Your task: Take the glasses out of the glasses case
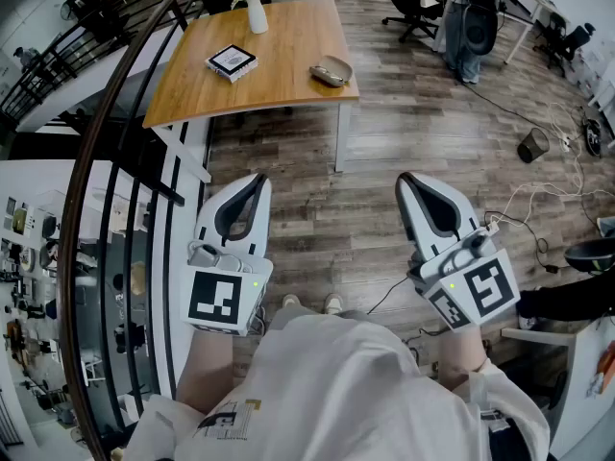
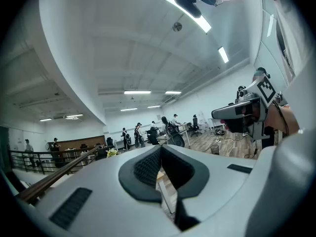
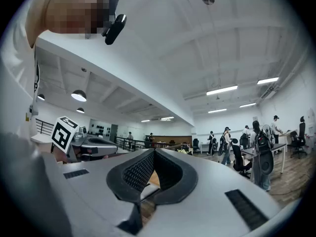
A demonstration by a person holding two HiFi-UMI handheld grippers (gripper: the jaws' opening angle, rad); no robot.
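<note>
Clearly nothing is in hand yet: the left gripper (image 1: 257, 180) and the right gripper (image 1: 406, 180) both hang level in front of the person, well apart from the table (image 1: 279, 92). Each has its jaws brought together at the tips with nothing between them. The left gripper view and the right gripper view show the same, tips meeting on empty air.

The glasses case (image 1: 331, 70) lies on the table close to its near right corner, just inside the edge. That placing is the main risk as I judge it. A nudge from one gripper without the other steadying the case could slide it over the corner and onto the wooden floor. Thin frames may also slip or twist if the jaws pinch them on a lens or a narrow arm. A wide reach could brush the white vase (image 1: 257, 14) at the far edge, though it stands well apart from the case. The square marker tile (image 1: 232, 61) sits between the two.

The case looks like a small, rounded oval shell, pale tan with a darker patch at its near side. From here it is too small to tell whether its lid is up or whether the glasses show inside.
</note>
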